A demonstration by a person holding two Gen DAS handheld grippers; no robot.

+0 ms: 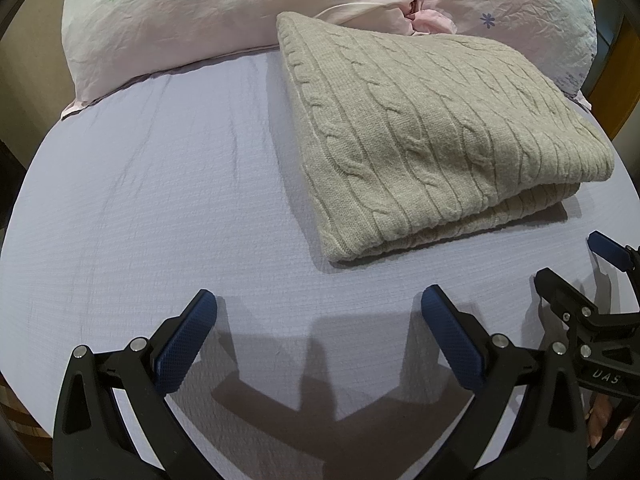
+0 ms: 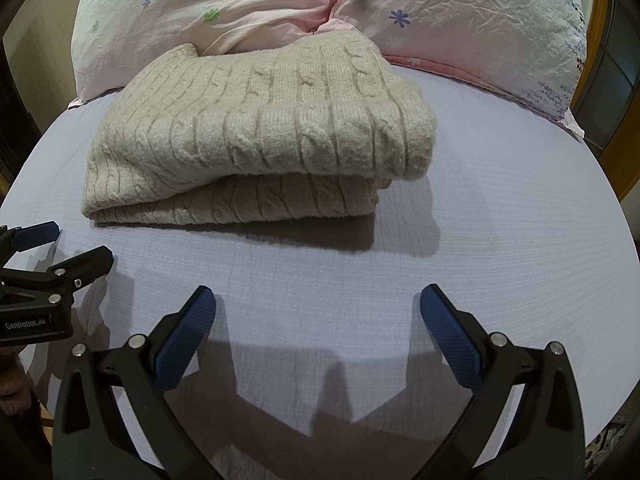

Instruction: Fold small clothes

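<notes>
A beige cable-knit sweater (image 1: 432, 136) lies folded in layers on the lavender bed sheet (image 1: 152, 208). It also shows in the right wrist view (image 2: 260, 136), ahead and left of centre. My left gripper (image 1: 318, 300) is open and empty, hovering over the sheet in front of the sweater's near-left corner. My right gripper (image 2: 318, 300) is open and empty, over the sheet in front of the sweater. Each gripper shows at the other view's edge: the right one (image 1: 568, 264) and the left one (image 2: 76, 244), both apart from the sweater.
Two pale pink flowered pillows (image 1: 208, 12) (image 2: 460, 20) lie behind the sweater at the head of the bed. A wooden frame (image 2: 600, 60) stands at the far right. The sheet (image 2: 500, 200) stretches to the right of the sweater.
</notes>
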